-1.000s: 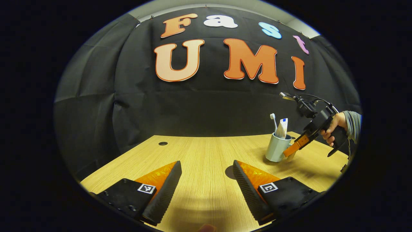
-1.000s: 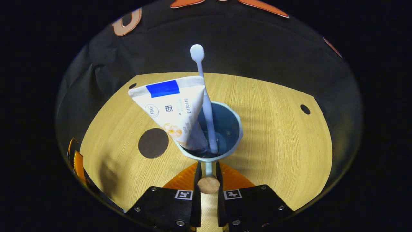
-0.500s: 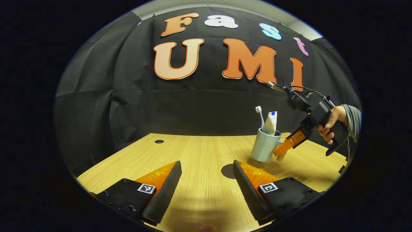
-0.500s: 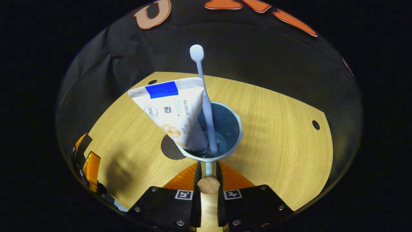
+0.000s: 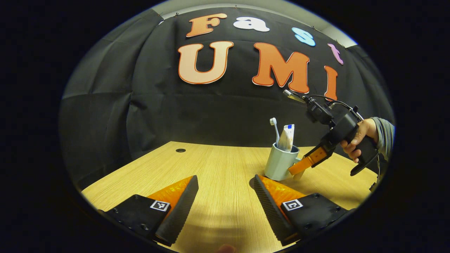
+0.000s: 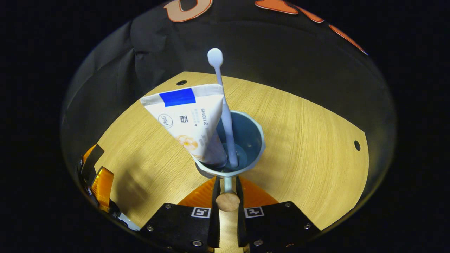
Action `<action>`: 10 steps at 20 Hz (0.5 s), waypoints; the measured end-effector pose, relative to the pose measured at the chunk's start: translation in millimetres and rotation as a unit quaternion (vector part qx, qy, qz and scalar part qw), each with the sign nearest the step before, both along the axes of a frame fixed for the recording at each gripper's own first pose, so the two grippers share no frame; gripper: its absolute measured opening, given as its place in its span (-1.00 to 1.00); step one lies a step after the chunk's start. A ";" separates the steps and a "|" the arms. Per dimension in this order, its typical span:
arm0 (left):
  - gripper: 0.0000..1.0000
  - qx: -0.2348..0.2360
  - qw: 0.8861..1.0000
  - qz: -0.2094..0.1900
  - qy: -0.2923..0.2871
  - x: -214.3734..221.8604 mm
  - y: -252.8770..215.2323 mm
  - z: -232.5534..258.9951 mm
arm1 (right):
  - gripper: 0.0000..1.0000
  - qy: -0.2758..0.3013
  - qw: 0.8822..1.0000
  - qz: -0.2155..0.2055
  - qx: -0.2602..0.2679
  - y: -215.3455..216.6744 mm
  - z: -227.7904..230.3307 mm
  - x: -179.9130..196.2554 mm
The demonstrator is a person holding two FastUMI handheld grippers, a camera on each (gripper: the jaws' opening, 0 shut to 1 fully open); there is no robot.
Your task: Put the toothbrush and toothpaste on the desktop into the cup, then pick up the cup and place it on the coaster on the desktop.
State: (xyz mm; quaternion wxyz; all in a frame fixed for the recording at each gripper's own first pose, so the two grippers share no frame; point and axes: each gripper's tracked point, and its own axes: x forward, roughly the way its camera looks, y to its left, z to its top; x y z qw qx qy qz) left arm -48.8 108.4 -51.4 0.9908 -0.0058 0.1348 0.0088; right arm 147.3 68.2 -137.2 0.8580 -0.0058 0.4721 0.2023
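Right hand-held gripper (image 6: 227,191) pinching cup (image 6: 246,140) handle with toothbrush (image 6: 221,105), toothpaste (image 6: 190,116) inside; left hand-held gripper (image 5: 225,196) spread over bench (image 5: 218,168)

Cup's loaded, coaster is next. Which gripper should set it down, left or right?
Right. The right gripper is shut on the cup's handle, with toothbrush and toothpaste inside, and seems over the coaster. The left gripper hangs open, holding nothing.

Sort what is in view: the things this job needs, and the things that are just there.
Job things:
cup, held by its handle in the right gripper
toothbrush, in the cup
toothpaste, in the cup
coaster, dark disc on the desktop

Just there:
left gripper, open, holding nothing
desktop
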 end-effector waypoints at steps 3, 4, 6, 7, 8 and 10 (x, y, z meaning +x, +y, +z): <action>0.96 -0.004 1.000 0.007 0.002 -2.7 8.7 -3.9 | -0.60 0.007 1.000 0.006 -0.002 -0.8 0.7 2.9; 0.96 -0.005 1.000 0.009 0.003 -3.5 11.1 -4.9 | -0.60 0.008 1.000 0.007 -0.003 -0.7 0.4 2.3; 0.96 -0.006 1.000 0.011 0.006 -3.7 16.3 -8.7 | -0.60 0.012 1.000 0.009 -0.005 0.0 -0.5 1.3; 0.96 -0.007 1.000 0.011 0.008 -3.7 17.7 -11.8 | -0.60 0.017 1.000 0.011 -0.006 -0.8 -0.2 1.2; 0.96 -0.008 1.000 0.012 0.011 -2.4 19.2 -13.1 | -0.60 0.021 1.000 0.011 -0.008 -0.8 -1.2 0.8; 0.96 -0.010 1.000 0.015 0.015 1.2 21.6 -16.7 | -0.60 0.031 0.999 0.011 -0.016 -2.0 0.1 2.0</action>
